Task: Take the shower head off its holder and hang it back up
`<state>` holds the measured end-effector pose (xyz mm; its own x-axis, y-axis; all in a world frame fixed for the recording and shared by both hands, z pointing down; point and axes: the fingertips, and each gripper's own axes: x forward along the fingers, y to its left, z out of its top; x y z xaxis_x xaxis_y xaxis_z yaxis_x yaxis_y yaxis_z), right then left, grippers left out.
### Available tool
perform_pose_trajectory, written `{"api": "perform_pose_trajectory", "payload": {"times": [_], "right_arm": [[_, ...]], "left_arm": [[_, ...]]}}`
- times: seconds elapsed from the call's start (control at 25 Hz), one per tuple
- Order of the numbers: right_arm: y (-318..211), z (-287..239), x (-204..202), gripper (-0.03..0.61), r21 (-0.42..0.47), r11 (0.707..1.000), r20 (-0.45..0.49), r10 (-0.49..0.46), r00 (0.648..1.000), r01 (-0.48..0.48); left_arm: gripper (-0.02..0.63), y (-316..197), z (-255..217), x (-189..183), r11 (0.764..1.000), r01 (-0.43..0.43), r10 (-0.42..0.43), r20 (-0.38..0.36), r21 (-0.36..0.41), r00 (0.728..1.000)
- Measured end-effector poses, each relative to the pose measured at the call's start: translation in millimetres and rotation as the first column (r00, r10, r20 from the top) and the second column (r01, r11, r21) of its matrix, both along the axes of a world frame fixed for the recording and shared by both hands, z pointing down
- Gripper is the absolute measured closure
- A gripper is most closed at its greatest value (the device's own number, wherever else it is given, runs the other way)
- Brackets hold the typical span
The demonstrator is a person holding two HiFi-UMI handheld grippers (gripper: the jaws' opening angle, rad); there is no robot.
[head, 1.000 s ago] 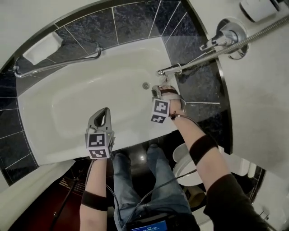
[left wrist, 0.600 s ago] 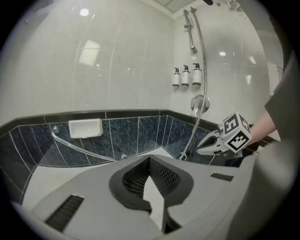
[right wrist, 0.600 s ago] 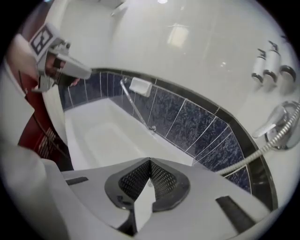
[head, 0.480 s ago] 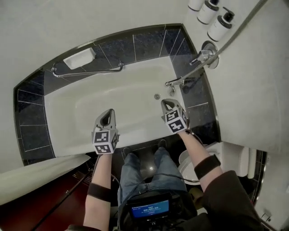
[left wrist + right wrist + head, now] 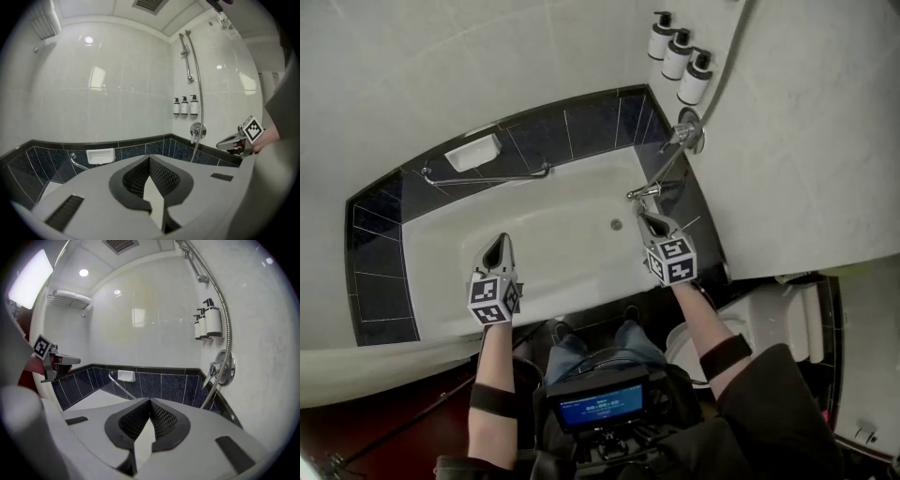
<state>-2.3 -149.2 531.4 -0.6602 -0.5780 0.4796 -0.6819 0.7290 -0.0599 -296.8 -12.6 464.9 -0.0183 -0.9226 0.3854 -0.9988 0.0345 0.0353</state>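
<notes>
Three bottles (image 5: 679, 54), one shower hose (image 5: 228, 333), one bathtub (image 5: 553, 234).

Glossy white bathtub (image 5: 553, 234), polished dark marbled tiles (image 5: 581, 127), ribbed chrome shower hose (image 5: 228, 333), shiny metal grab bar (image 5: 487, 178)

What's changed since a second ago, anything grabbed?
The left tongs and right tongs rose above the bathtub. The right one lifted from beside the tap spout, rolling as it rose. Both shut, empty; nothing grasped or released. Shower hose unmoved.
</notes>
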Motion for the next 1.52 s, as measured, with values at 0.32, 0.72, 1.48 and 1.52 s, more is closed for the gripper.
{"api": "perform_pose_trajectory", "payload": {"times": [0.32, 0.72, 1.48, 1.52], "right_arm": [[-1, -51, 32, 0.555, 0.067, 0.996, 0.070, 0.051, 0.996, -0.056], [-1, -34, 47, 0.555, 0.045, 0.995, 0.057, 0.086, 0.995, -0.089], [-23, 56, 57, 0.491, -0.036, 0.992, -0.105, 0.115, 0.988, -0.119], [-26, 69, 58, 0.461, -0.053, 0.991, -0.117, 0.112, 0.987, -0.119]], "left_arm": [[0.611, 11, -33, -8, 0.995, 0.046, -0.045, -0.011, 0.088, 0.999], [0.612, 16, -34, -11, 0.993, 0.068, -0.067, -0.015, 0.093, 0.998], [0.612, -30, -5, 30, 0.993, -0.116, 0.117, 0.087, -0.009, 0.989], [0.612, -35, 3, 34, 0.991, -0.131, 0.133, 0.095, -0.022, 0.987]]}}
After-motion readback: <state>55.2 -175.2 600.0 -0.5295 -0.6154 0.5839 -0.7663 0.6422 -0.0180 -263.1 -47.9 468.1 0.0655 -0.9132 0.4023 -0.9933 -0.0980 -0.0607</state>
